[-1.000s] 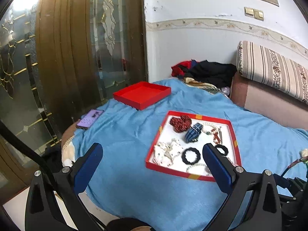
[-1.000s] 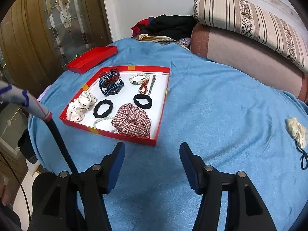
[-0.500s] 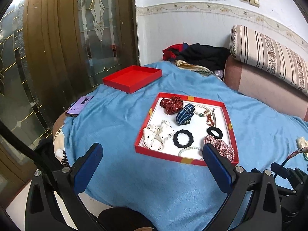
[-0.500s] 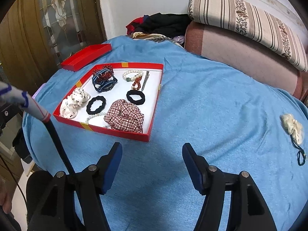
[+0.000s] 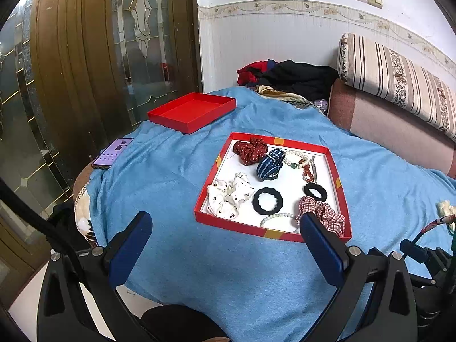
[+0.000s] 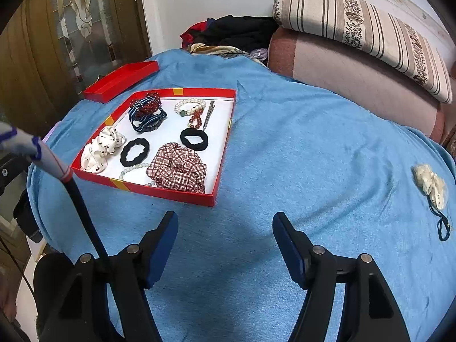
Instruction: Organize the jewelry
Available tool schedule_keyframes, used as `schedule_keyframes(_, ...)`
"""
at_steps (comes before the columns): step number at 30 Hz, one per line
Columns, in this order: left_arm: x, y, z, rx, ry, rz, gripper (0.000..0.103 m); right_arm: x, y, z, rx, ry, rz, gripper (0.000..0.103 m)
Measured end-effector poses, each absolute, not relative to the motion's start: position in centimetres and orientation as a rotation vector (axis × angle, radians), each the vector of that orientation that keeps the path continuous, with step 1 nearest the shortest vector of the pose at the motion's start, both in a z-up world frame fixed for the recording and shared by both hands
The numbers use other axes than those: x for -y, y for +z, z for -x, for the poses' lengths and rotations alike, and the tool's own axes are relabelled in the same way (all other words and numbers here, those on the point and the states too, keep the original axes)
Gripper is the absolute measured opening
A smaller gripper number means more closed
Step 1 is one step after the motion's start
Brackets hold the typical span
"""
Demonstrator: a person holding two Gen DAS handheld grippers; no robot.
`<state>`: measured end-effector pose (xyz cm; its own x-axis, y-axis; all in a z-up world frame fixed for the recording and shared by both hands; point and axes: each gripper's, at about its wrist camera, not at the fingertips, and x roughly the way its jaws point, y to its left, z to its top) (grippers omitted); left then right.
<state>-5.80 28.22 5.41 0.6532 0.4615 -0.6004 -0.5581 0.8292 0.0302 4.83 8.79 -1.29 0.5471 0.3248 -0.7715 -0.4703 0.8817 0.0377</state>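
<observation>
The right gripper (image 6: 225, 245) hung over bare blue blanket (image 6: 313, 148) with its jaws opening and nothing between them, and the left gripper (image 5: 225, 245) stood spread and empty just short of the red tray (image 5: 212, 199). Most pieces already lay in that tray, while a cream scrunchie (image 6: 429, 183) with a dark cord (image 6: 443, 228) sat well apart near the blanket's right edge. A grab there could likely pinch the blanket too, or catch the cord alone.
</observation>
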Motion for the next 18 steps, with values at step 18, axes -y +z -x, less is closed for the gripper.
schedule_keyframes(18, -27.4, 5.1, 5.8, -0.648, 0.535, 0.174, 0.103, -8.6, 0.0, -4.1, -0.799, 0.43, 0.197, 0.077)
